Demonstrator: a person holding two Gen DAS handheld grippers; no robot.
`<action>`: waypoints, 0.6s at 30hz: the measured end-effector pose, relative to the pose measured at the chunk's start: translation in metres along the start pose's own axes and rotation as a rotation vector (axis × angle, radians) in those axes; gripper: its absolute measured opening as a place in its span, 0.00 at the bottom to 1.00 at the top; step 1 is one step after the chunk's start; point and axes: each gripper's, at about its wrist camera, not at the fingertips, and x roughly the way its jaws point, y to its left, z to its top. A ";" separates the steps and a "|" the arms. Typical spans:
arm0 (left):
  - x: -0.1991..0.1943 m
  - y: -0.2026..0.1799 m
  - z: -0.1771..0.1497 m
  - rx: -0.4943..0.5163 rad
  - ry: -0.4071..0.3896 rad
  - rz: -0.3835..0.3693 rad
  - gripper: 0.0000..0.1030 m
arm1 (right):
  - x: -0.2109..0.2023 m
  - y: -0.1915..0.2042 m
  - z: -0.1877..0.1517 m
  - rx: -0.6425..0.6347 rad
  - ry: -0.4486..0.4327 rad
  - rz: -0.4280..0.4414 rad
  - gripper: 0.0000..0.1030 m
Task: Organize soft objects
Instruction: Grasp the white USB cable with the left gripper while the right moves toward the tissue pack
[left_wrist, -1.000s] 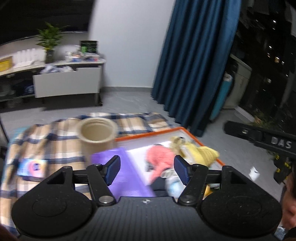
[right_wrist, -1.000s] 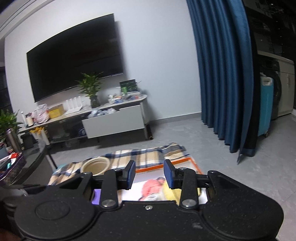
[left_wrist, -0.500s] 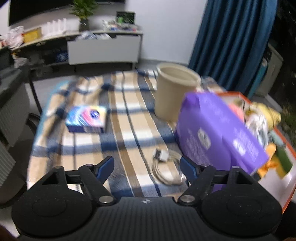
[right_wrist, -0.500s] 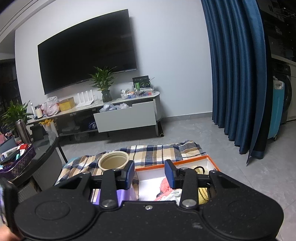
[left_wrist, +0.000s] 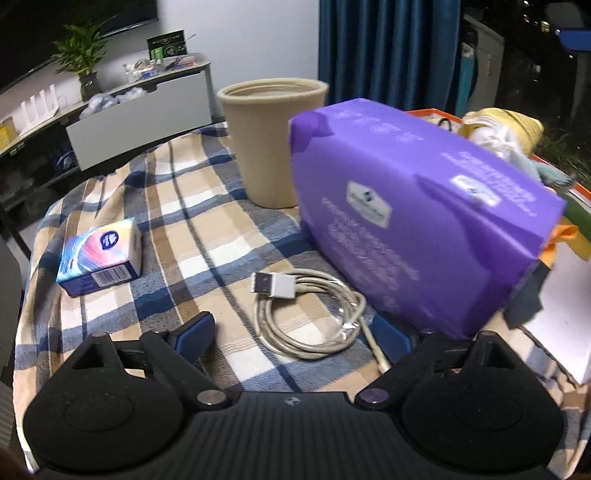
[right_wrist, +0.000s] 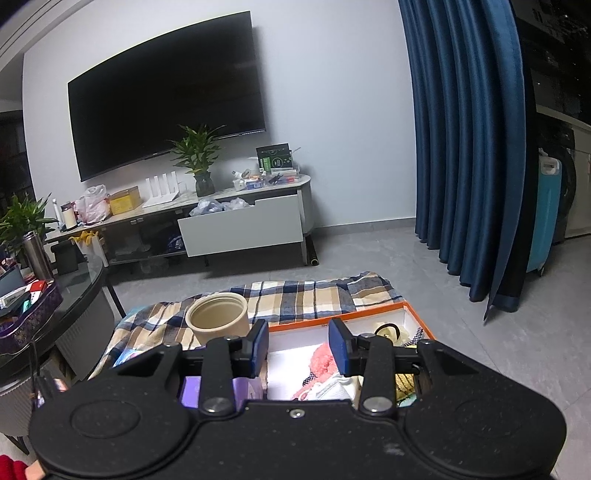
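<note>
The left tool (left_wrist: 291, 334) is hanging low over a plaid blanket (left_wrist: 177, 206) with its fingers spread wide and nothing between them. A coiled white USB cable (left_wrist: 310, 314) is lying on the blanket just ahead of the gap, its plug end pointing left. The right-hand fingertip is sitting partly behind the near lower corner of a large purple soft pack (left_wrist: 417, 214), which is resting tilted on the blanket and reaching back toward an orange-rimmed box (left_wrist: 576, 188). Whether that fingertip is touching the pack cannot be told. Behind the pack a beige bin (left_wrist: 273, 140) is standing upright, and well to the left a small tissue pack (left_wrist: 101, 254) is lying flat on the blanket. Yellow and pale soft items (left_wrist: 506, 133) are showing above the pack's far edge, inside the box.

The right tool (right_wrist: 298, 345) is hovering higher up and holding nothing, its blue fingertips set moderately apart. Below it the orange-rimmed box (right_wrist: 332, 317) is sitting on the blanket (right_wrist: 295, 295), with a pink fluffy item (right_wrist: 321, 363) and other soft things inside. The beige bin (right_wrist: 217, 323) is standing just left of the box, and a sliver of the purple pack (right_wrist: 242, 387) is peeking out beneath the left finger.
</note>
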 end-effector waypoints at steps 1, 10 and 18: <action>0.001 0.003 -0.001 -0.008 -0.004 0.000 0.95 | 0.000 -0.001 0.000 -0.002 0.000 -0.001 0.44; -0.001 0.016 0.001 -0.038 -0.027 0.088 0.98 | 0.007 -0.004 -0.003 0.014 0.015 0.006 0.44; 0.018 0.013 0.009 -0.031 -0.045 0.057 0.86 | 0.005 -0.001 -0.001 0.006 0.012 0.004 0.44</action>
